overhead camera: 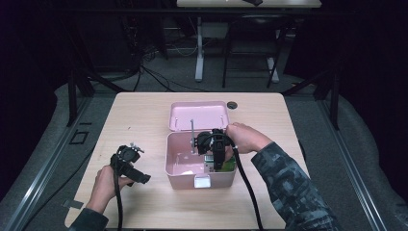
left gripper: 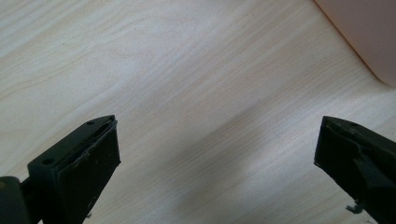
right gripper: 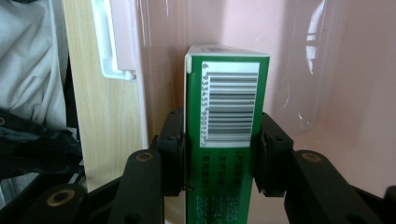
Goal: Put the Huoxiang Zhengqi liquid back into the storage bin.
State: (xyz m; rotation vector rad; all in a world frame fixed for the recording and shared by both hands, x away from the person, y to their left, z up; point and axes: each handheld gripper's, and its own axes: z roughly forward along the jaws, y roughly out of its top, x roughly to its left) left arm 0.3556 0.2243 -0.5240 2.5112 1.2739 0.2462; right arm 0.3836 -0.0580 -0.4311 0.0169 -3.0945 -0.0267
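We see our right gripper point(right gripper: 219, 158) grasping a green cardboard carton point(right gripper: 226, 140) with a white barcode label, inside the open pink plastic box point(overhead camera: 175, 168), near its latch-side wall. Our left gripper point(left gripper: 217, 158) hangs released over bare pale wooden table point(left gripper: 187, 70).

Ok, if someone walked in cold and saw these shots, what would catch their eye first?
Probably the green carton with its white barcode, clamped between the pads of the right tool down inside the open pink box at the middle of the wooden table. Next, the box's lid thrown back behind it, and the left tool off to the box's left, jaws wide over bare wood.
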